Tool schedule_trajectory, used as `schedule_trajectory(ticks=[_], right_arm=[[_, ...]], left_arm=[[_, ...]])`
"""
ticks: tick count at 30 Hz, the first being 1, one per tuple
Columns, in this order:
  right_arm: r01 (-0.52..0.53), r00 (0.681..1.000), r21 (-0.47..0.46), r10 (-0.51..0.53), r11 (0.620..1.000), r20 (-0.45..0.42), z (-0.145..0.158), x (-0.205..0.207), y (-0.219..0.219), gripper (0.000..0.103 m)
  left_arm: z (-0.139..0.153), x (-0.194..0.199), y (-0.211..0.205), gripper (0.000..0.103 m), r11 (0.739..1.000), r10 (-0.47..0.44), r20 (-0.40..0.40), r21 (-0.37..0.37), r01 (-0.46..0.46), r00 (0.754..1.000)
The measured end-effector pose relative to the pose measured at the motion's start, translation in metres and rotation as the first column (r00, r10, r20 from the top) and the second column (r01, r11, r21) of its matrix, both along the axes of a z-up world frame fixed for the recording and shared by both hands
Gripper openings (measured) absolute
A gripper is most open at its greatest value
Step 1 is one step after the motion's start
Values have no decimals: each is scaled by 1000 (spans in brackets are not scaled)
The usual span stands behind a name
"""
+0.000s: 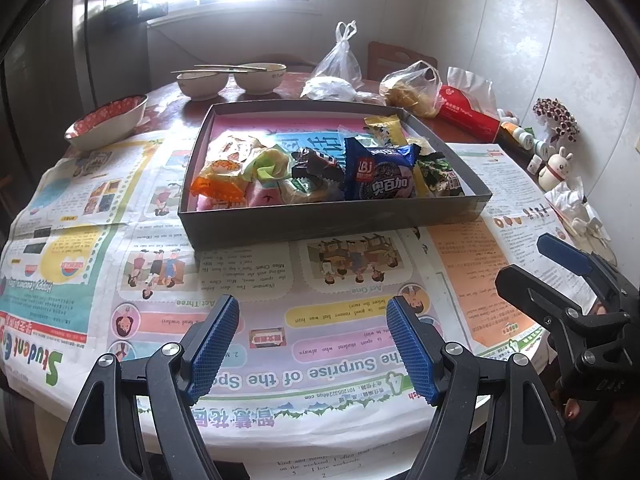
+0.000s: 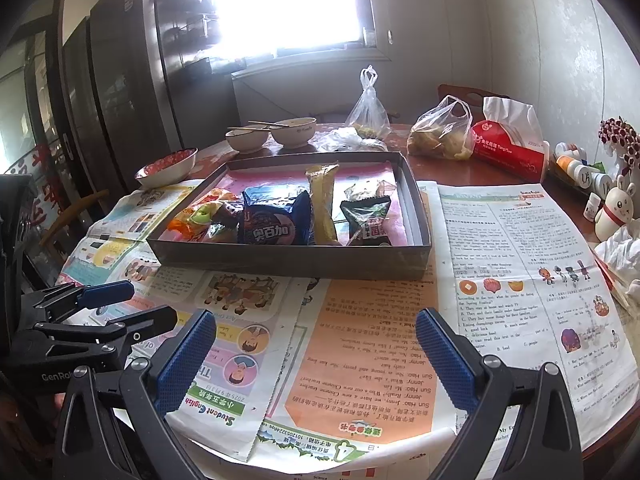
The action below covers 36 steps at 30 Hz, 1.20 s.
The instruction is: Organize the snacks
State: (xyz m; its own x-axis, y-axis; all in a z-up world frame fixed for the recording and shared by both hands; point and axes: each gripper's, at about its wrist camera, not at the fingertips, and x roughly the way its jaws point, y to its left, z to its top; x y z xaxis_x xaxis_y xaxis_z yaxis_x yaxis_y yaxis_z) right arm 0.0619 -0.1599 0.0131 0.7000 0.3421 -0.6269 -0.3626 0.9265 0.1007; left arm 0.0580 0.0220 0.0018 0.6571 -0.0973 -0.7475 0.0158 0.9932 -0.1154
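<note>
Snacks [image 1: 320,168] beyond both hand-held grippers

Near newspaper [image 1: 256,320] lies flat and unobstructed. Box [image 1: 332,220] blocks the centre; bowls [image 1: 200,84], bags [image 1: 412,84] and ornaments [image 1: 556,168] crowd far and right edges.

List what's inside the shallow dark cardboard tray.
The shallow dark cardboard tray holds a blue cookie packet, an orange wrapper, a yellow stick pack and a dark green packet, lying on pink printed paper. Snacks buried underneath can't be identified.
</note>
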Motion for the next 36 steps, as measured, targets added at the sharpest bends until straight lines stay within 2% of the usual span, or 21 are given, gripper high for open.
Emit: schedule_trajectory(ticks=[23, 27, 36], right_arm=[[46, 999, 4, -46, 999, -11, -3, 9, -13, 101], [67, 998, 0, -67, 998, -13, -3, 16, -22, 101], [144, 989, 15, -143, 989, -39, 1, 45, -53, 101]], left_arm=[[-4, 4, 2, 78, 1000, 11, -11, 14, -11, 1000], [-4, 8, 3, 78, 999, 33, -11, 43, -32, 999], [-5, 19, 12, 78, 998, 44, -10, 36, -44, 999]])
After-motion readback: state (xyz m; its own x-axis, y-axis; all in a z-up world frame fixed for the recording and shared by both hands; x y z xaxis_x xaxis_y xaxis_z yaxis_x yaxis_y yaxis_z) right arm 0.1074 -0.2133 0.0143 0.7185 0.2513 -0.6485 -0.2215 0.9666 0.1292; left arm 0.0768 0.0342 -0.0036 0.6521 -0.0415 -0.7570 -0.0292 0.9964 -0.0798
